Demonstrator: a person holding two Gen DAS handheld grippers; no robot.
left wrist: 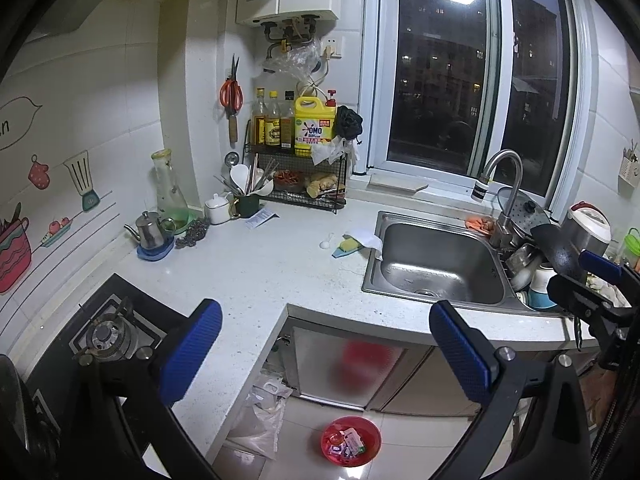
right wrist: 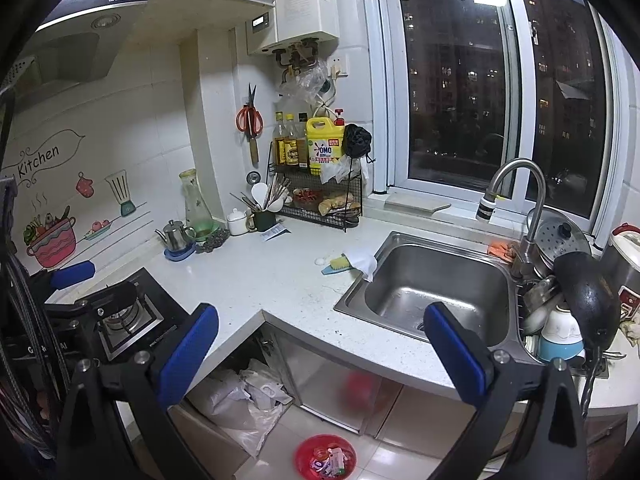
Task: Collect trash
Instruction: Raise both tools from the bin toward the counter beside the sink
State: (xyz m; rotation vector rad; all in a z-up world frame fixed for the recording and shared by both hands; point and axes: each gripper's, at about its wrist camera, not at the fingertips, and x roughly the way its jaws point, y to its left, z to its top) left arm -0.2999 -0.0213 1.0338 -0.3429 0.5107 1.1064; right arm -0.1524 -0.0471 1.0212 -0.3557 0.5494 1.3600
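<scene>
A: The sink is brushed steel, dull sheen; the tap is shinier metal

B: And the worktop?

A: Pale speckled stone, smooth. The red bowl on the floor looks glossy plastic, the far rack thin black wire, the wall tiles glazed

B: The tool pads?

A: Blue, finely ribbed, matt

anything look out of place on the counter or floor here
A crumpled white tissue droops over the sink rim beside a sponge, and a loose paper packet lies near the utensil cup. The cabinet below stands open, bags spilling out.
</scene>
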